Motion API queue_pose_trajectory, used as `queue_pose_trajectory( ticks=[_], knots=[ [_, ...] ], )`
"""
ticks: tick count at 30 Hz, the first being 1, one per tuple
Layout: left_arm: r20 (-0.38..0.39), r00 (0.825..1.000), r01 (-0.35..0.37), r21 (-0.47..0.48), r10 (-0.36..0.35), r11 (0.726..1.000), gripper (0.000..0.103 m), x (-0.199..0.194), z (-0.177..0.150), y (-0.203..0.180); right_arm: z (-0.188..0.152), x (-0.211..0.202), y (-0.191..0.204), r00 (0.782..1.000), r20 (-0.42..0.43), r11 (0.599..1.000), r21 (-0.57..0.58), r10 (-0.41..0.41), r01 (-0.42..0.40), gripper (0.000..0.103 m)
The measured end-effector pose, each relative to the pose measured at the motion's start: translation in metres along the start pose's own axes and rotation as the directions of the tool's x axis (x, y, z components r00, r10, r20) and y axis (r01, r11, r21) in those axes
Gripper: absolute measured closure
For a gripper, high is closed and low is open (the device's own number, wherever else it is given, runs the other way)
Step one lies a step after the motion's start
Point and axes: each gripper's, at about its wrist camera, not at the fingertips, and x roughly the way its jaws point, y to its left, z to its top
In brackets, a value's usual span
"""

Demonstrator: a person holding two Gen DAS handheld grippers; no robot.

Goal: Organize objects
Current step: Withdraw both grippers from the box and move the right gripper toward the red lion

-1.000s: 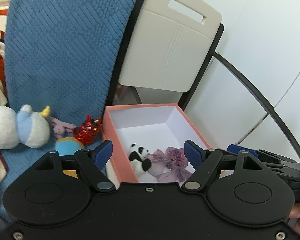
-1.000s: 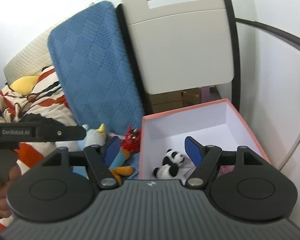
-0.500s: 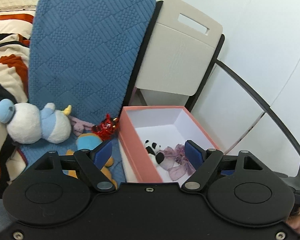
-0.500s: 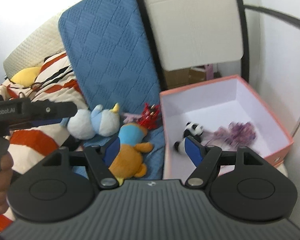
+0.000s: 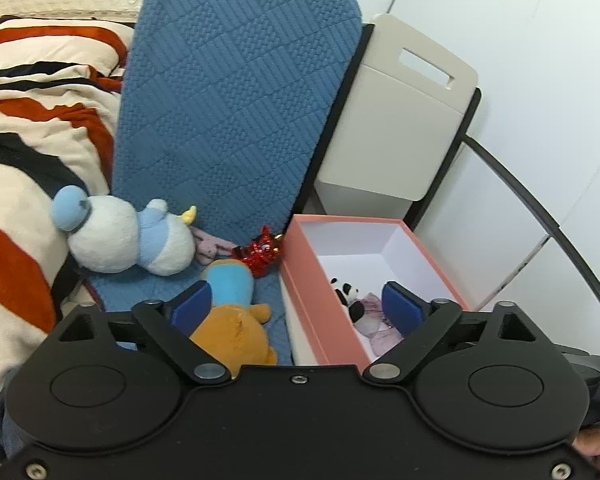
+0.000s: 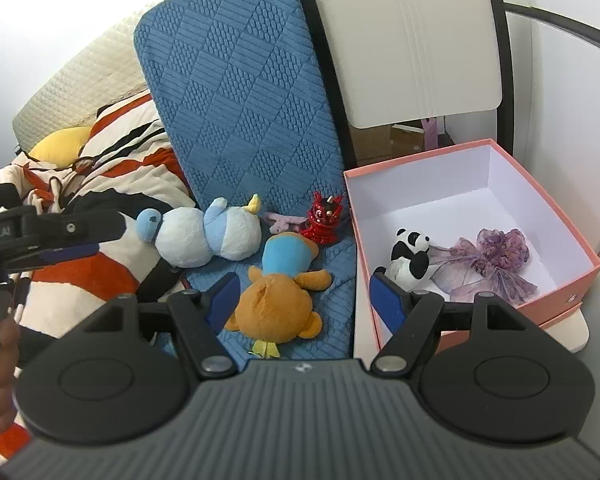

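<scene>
A pink box [image 6: 576, 248] [image 5: 312, 280] with a white inside holds a panda toy [image 6: 410, 256] [image 5: 348, 294] and a purple sachet [image 6: 496, 258]. On the blue mat [image 6: 236, 92] left of it lie an orange and blue bear [image 6: 280, 292] [image 5: 230, 320], a red figurine [image 6: 324, 220] [image 5: 262, 250], a small pink toy [image 6: 282, 219] and a white and blue plush [image 6: 204, 234] [image 5: 128, 238]. My right gripper [image 6: 304, 300] is open and empty above the bear. My left gripper [image 5: 296, 304] is open and empty, also seen at the left edge of the right wrist view [image 6: 60, 240].
A striped red, black and cream blanket [image 5: 20, 168] lies left of the mat. A beige chair back [image 6: 408, 40] stands behind the box. White cabinet doors [image 5: 540, 120] are on the right. A yellow cushion [image 6: 60, 146] lies far left.
Both grippers have pulled back and up from the box and shifted left. The toys on the mat now show fully. Both stay open.
</scene>
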Motion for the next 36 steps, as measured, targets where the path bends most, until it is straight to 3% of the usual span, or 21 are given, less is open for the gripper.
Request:
queue_pose_trajectory(
  ticks=[2,6,7,8,9,14,26,36],
  knots=[
    [0.005,1.0,-0.003,0.001,0.003,1.0,0.0,-0.004,-0.001,0.003,-0.001,0.0,0.003,1.0,0.0,1.0,-0.002,-0.001,0.001,0.03],
    [0.002,1.0,-0.001,0.002,0.001,1.0,0.0,-0.003,-0.005,0.008,-0.002,0.001,0.008,1.0,0.014,1.0,-0.015,-0.007,0.007,0.027],
    [0.001,1.0,-0.004,0.0,0.004,1.0,0.0,-0.002,-0.006,0.01,-0.002,0.002,0.009,1.0,0.008,1.0,-0.018,-0.002,0.002,0.024],
    [-0.002,1.0,-0.008,-0.001,0.008,1.0,0.0,0.0,-0.007,0.011,-0.002,0.004,0.009,1.0,0.0,1.0,-0.014,0.003,-0.003,0.01],
    [-0.004,1.0,-0.009,-0.002,0.009,1.0,0.0,0.002,-0.009,0.013,-0.003,0.006,0.009,1.0,-0.002,1.0,-0.004,0.004,-0.004,0.005],
    [-0.016,1.0,-0.008,-0.009,0.008,1.0,0.0,0.012,-0.016,0.025,-0.012,0.017,0.012,1.0,-0.017,0.999,0.033,0.006,-0.005,0.006],
    [0.015,1.0,-0.016,-0.06,0.017,0.998,0.0,0.025,-0.028,0.06,-0.017,0.038,0.023,0.999,-0.007,0.998,-0.042,-0.038,0.038,0.006],
    [0.008,0.999,-0.048,-0.064,0.048,0.997,0.0,0.064,-0.036,0.072,-0.015,0.072,0.014,1.0,-0.018,0.999,-0.046,-0.02,0.02,0.006]
  ],
)
